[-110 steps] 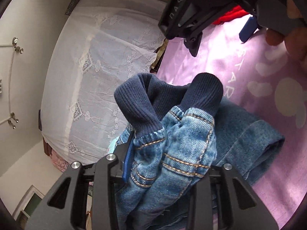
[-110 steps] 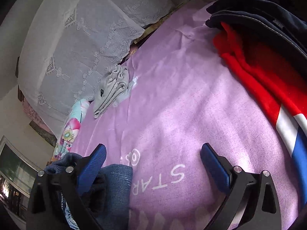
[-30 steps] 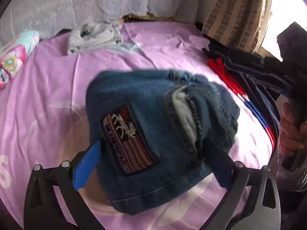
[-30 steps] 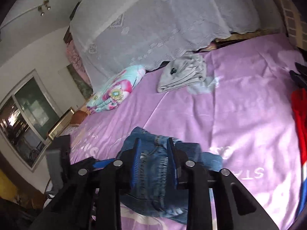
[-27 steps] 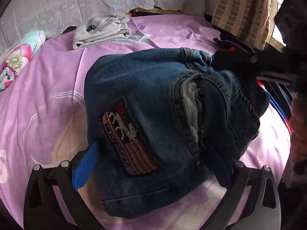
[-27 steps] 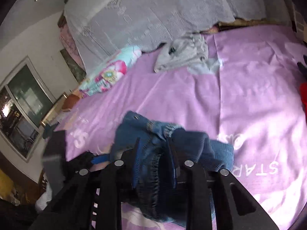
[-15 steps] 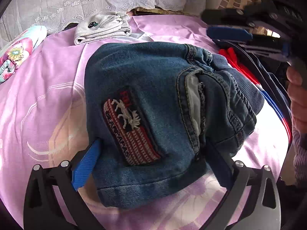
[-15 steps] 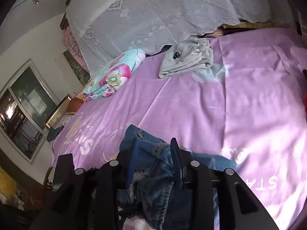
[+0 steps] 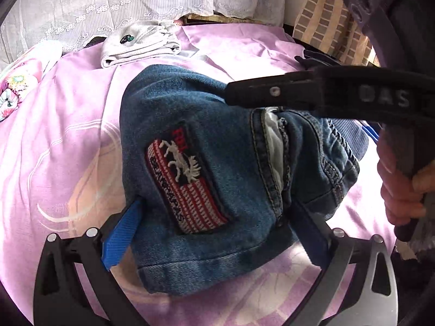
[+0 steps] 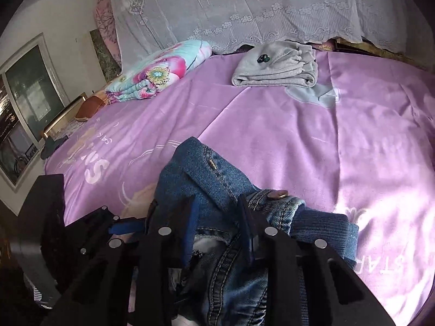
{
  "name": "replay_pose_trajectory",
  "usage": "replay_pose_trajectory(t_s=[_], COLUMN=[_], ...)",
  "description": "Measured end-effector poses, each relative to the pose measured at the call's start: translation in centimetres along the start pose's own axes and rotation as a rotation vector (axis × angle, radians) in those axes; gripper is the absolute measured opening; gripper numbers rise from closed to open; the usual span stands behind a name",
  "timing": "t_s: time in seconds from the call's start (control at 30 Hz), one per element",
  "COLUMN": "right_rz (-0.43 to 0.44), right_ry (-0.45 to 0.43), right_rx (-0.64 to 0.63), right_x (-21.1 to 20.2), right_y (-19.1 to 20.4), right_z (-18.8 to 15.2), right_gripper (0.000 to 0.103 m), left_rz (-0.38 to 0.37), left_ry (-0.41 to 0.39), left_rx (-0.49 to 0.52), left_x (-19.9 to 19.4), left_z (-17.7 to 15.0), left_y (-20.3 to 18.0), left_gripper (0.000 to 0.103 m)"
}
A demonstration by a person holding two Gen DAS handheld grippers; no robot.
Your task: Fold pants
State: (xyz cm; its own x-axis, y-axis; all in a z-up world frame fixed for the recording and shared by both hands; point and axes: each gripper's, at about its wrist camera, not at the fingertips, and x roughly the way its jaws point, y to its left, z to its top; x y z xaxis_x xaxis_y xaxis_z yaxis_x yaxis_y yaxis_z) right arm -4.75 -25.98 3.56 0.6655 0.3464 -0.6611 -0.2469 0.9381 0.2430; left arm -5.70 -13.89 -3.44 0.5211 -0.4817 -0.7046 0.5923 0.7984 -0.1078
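Observation:
The blue jeans (image 9: 212,125) lie folded into a compact bundle on the purple bed sheet (image 9: 68,125), a red-and-white embroidered patch facing up. My left gripper (image 9: 214,233) is open, its fingers straddling the bundle's near edge. My right gripper (image 9: 236,92) reaches in from the right over the far edge, held by a hand (image 9: 402,184). In the right wrist view the right gripper (image 10: 217,225) is shut on the jeans (image 10: 206,168) at the waistband, next to the metal button. The left gripper's blue pad (image 10: 123,228) shows at lower left.
A folded grey garment (image 10: 277,68) lies at the head of the bed, and a floral quilt (image 10: 160,70) to its left. A lace cover (image 10: 244,5) hangs behind them. A checked curtain (image 9: 326,24) stands at the right, a window (image 10: 27,103) at the left.
The left gripper, earlier shut on the jeans' cuffs, now stands open around the folded bundle. The right gripper, earlier open, has closed on the waistband and dropped onto the bundle's far edge.

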Motion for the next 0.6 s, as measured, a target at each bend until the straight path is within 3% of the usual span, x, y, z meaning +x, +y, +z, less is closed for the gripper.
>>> replay_pose_trajectory(t_s=[0.1, 0.2, 0.3, 0.4, 0.5, 0.6], right_rz=[-0.037, 0.030, 0.095, 0.120, 0.078, 0.024], right_ry=[0.005, 0.025, -0.045, -0.127, -0.113, -0.053], right_rx=[0.011, 0.102, 0.188, 0.226, 0.172, 0.129], right_x=[2.6, 3.7, 0.9, -3.7, -5.4, -3.7], right_y=[-0.5, -2.4, -3.8, -4.6, -3.8, -3.9], right_z=[1.2, 2.0, 1.6, 0.4, -1.3, -2.3], right_gripper=[0.028, 0.030, 0.023, 0.028, 0.028, 0.035], left_rz=[0.005, -0.022, -0.020, -0.079, -0.141, -0.132], left_ry=[-0.002, -0.001, -0.010, -0.022, -0.050, -0.084], left_rx=[-0.017, -0.041, -0.026, -0.076, -0.116, -0.141], left_x=[0.1, 0.0, -0.2, -0.9, -2.5, -3.8], left_z=[0.1, 0.2, -0.1, 0.0, 0.9, 2.2], left_y=[0.3, 0.8, 0.5, 1.4, 2.2, 2.8], left_gripper=[0.099, 0.099, 0.099, 0.099, 0.099, 0.099])
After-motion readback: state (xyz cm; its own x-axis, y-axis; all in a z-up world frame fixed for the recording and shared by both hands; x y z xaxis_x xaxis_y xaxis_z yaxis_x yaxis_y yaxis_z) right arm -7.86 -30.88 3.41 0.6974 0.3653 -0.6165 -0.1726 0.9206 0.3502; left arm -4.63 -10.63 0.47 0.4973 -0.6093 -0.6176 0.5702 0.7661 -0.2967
